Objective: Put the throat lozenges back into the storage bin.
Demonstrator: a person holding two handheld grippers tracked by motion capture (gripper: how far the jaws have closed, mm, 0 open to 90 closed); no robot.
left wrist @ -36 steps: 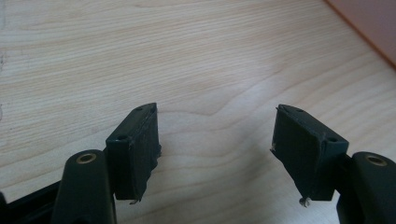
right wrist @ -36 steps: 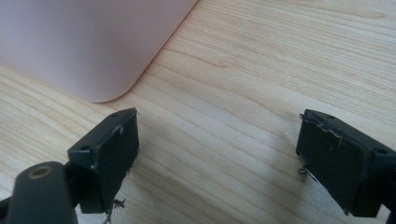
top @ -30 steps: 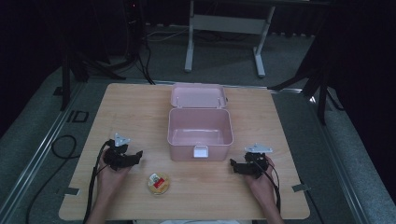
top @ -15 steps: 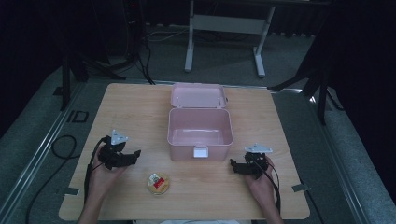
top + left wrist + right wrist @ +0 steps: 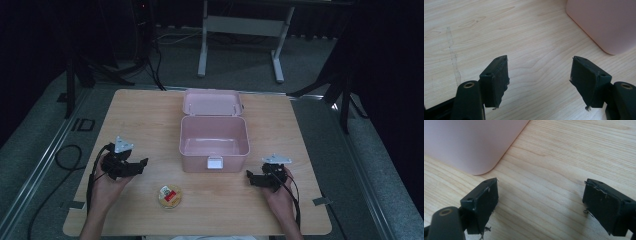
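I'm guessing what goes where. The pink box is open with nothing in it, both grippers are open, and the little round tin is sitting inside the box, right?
Not quite. The round tin sits on the table in front of the pink box, as the high view shows. The rest is right: the box is open and empty, and the left gripper and right gripper are both open.

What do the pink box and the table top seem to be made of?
The box looks like moulded plastic: one even pale pink, smooth matt walls, rounded corners and a white latch at the front. The table top looks like light wood or a wood-pattern laminate: fine grain lines run across it under a smooth, faintly shiny finish; which of the two is unclear.
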